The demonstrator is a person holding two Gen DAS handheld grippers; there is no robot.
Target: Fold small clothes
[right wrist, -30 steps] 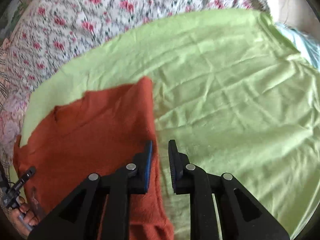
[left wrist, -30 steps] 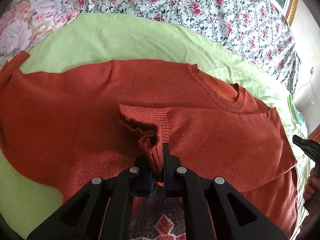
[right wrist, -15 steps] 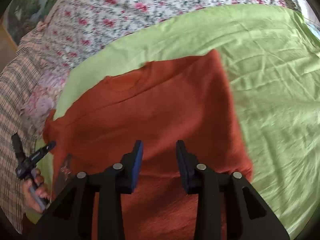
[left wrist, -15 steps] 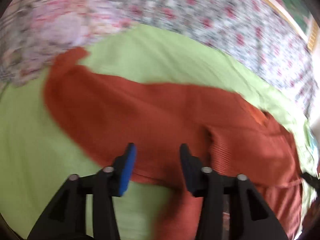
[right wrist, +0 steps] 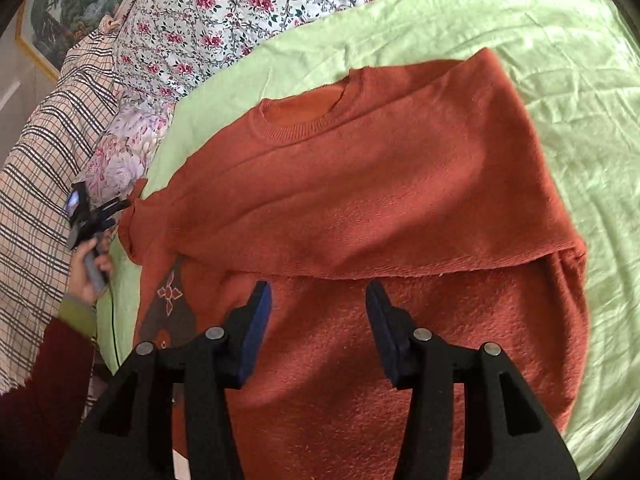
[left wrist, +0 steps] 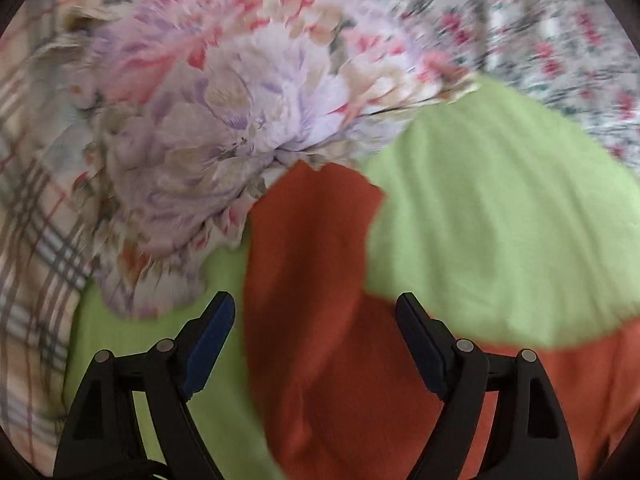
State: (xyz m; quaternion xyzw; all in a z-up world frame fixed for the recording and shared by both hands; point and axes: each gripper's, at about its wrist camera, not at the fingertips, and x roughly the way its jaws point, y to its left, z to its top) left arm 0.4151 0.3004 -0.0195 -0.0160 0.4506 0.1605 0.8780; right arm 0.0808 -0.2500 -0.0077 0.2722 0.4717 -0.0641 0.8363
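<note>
A rust-orange knitted sweater (right wrist: 380, 184) lies on a green sheet (right wrist: 580, 80), collar at the far side, with its upper part folded down over the lower body. My right gripper (right wrist: 318, 304) hovers over the lower body, jaws opening, nothing pinched between the blue pads. In the blurred left wrist view, one sleeve (left wrist: 312, 260) stretches away towards a floral pillow (left wrist: 200, 140). My left gripper (left wrist: 314, 320) straddles that sleeve with jaws opening wide, pads clear of the cloth. The left gripper (right wrist: 118, 210) also shows at the sweater's left sleeve end.
A person's hand (right wrist: 86, 276) in a dark red sleeve (right wrist: 40, 400) holds the left gripper. A checked blanket (right wrist: 40, 160) and floral pillow (right wrist: 120, 152) border the sheet on the left. Flowered bedding (right wrist: 240, 12) lies beyond, and a framed picture (right wrist: 60, 8) hangs on the wall.
My left gripper let go of the ribbed cuff it pinched, opened wide and swung left to the outstretched sleeve. My right gripper opened and shifted from the sweater's edge over its body.
</note>
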